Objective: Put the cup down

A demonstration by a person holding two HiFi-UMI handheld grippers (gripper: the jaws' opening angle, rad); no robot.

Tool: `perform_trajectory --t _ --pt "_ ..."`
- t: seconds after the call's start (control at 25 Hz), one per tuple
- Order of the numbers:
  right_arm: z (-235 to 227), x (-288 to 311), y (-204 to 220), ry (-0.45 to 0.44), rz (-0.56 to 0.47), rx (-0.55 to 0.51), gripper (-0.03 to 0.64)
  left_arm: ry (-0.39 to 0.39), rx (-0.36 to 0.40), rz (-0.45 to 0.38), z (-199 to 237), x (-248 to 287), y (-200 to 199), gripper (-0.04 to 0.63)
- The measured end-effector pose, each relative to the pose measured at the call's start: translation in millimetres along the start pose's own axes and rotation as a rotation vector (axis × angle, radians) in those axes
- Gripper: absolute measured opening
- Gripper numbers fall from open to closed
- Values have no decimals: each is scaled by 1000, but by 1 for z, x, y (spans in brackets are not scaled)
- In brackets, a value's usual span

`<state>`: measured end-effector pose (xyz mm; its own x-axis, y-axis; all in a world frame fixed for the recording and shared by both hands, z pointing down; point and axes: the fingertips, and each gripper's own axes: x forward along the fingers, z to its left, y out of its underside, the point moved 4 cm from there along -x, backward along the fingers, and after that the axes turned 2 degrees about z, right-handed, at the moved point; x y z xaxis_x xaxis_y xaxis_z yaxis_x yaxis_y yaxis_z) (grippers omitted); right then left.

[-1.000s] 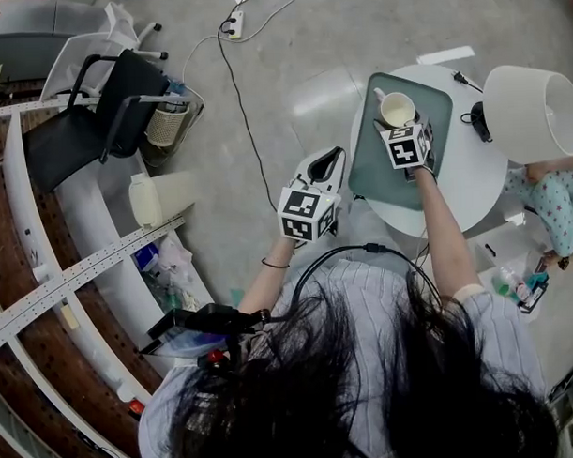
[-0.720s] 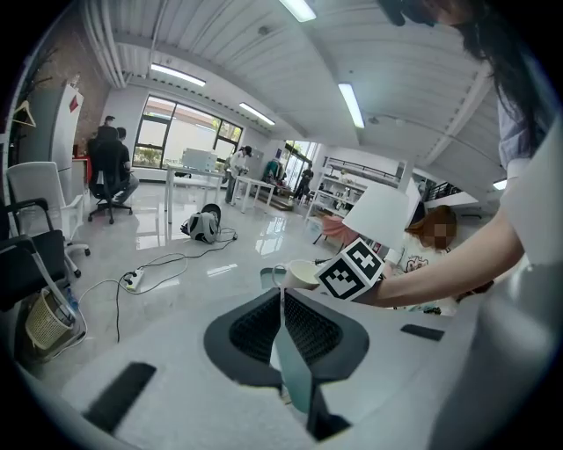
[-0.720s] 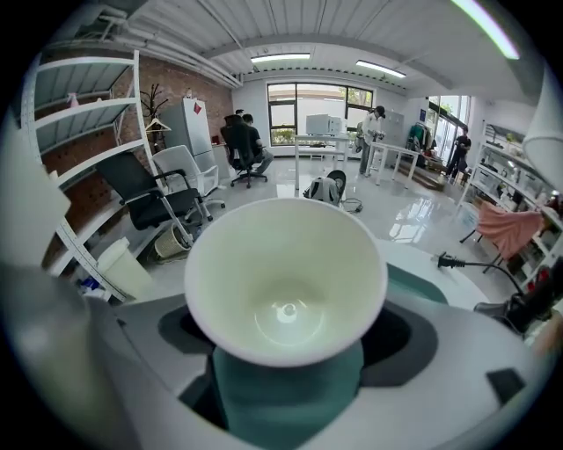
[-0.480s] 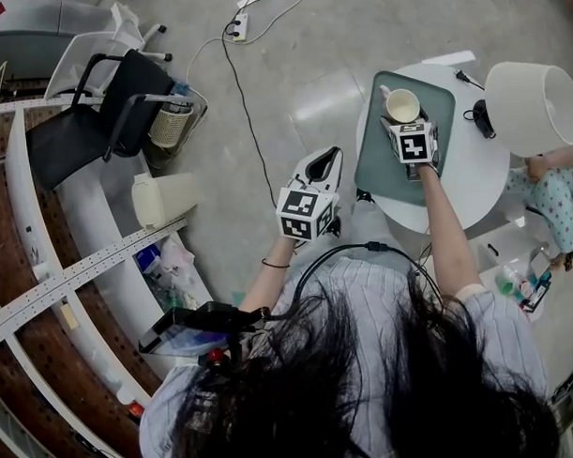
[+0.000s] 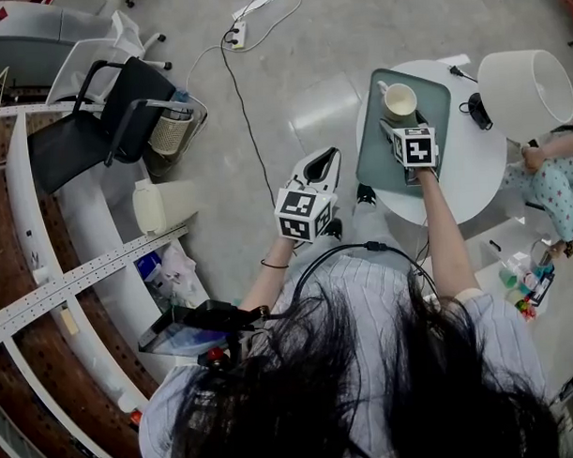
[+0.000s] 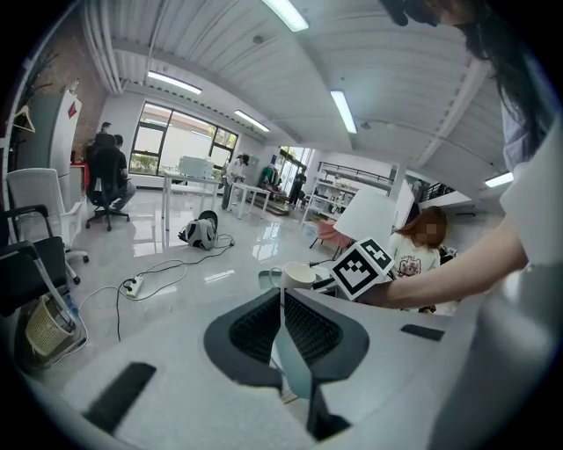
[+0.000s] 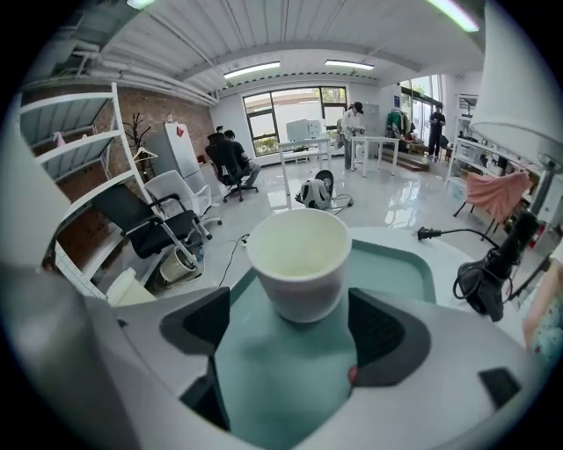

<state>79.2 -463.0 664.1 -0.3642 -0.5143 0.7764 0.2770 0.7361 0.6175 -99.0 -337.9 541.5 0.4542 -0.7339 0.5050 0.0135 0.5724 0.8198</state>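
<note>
A cream cup stands upright at the far end of a teal tray on a small round white table. My right gripper is just behind the cup, open, its jaws wide on either side. In the right gripper view the cup rests on the tray just ahead of my right gripper, and I see no pad touching it. My left gripper hangs over the floor left of the table, shut and empty. In the left gripper view my left gripper points toward the cup.
A white lamp shade and a black plug share the table's right side. A person in patterned clothes sits beyond it. A black chair, a wastebasket and a power strip are at the left.
The right gripper has eased back a little from the cup, which stays upright on the tray. The left gripper has hardly moved.
</note>
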Motion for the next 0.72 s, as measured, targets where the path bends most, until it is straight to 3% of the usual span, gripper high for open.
perform_trajectory --t 0.44,0.72 --pt "13 -48 -3 34 -109 76 422 19 27 -24 -9 -24 5 20" --pt "32 -86 -7 25 -210 148 357 39 44 -46 -16 -46 11 20"
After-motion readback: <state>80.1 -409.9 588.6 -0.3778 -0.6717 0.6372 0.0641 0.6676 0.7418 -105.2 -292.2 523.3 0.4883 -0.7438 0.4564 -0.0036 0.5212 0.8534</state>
